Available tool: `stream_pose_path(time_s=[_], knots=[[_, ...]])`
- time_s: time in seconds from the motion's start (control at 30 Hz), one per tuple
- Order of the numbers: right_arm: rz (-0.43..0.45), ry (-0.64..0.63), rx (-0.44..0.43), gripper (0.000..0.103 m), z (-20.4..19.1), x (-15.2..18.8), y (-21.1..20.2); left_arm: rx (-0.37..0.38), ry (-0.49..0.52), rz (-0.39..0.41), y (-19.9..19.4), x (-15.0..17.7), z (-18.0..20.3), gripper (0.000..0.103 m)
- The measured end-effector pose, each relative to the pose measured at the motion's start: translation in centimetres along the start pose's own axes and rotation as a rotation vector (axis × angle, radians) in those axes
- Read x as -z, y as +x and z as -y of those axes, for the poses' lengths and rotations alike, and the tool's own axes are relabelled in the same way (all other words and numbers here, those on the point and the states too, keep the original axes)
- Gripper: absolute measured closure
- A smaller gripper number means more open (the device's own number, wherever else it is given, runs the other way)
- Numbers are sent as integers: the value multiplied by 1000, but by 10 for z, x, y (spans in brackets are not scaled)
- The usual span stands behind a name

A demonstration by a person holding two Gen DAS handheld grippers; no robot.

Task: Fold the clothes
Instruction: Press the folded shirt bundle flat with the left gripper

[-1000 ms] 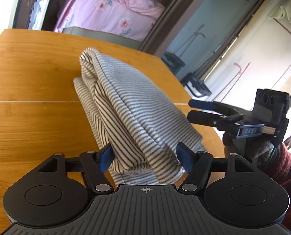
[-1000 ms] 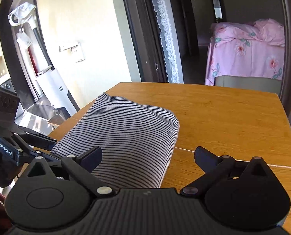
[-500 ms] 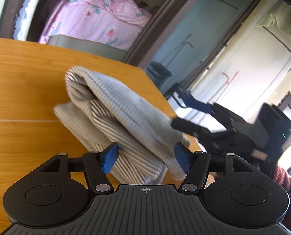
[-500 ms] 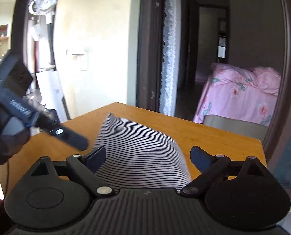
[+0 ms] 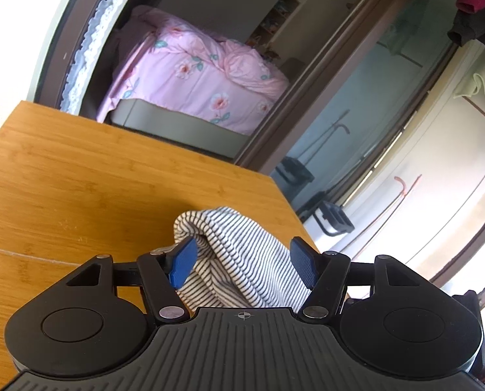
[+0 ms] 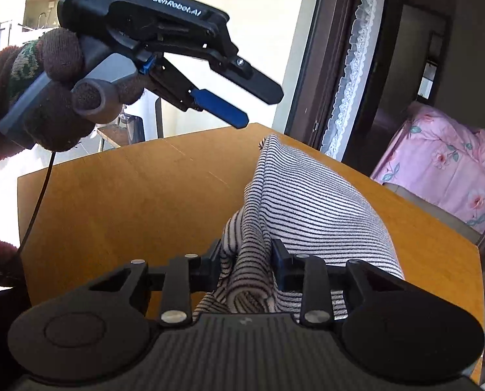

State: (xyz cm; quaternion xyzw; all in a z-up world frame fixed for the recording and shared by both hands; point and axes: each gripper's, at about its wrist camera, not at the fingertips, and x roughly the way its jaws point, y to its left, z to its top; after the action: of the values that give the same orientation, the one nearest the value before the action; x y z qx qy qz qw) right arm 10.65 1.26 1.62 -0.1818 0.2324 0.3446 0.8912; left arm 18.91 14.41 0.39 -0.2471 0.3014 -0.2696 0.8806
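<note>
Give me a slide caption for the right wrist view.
Right gripper clamps the folded striped garment above the wooden table; left gripper hovers open.

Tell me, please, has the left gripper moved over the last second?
Yes. The left gripper has risen off the wooden table and now hangs open above the striped garment.

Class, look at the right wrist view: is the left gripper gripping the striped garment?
No. The left gripper hangs open in the air above the table, clear of the striped garment, which the right gripper pinches.
</note>
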Motion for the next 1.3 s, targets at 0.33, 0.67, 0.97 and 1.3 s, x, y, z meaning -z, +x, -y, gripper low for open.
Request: stream_pose_path(time_s=[0.33, 0.67, 0.97, 1.3], knots=[[53, 88, -63, 58, 13, -2, -20, -56, -3, -89, 49, 5, -23, 40], [10, 256, 116, 37, 50, 23, -6, -28, -17, -81, 49, 7, -43, 43], [32, 278, 134, 35, 46, 32, -3, -257, -24, 10, 27, -16, -64, 29], [50, 285, 144, 31, 44, 39, -3, -90, -74, 34, 5, -18, -39, 28]])
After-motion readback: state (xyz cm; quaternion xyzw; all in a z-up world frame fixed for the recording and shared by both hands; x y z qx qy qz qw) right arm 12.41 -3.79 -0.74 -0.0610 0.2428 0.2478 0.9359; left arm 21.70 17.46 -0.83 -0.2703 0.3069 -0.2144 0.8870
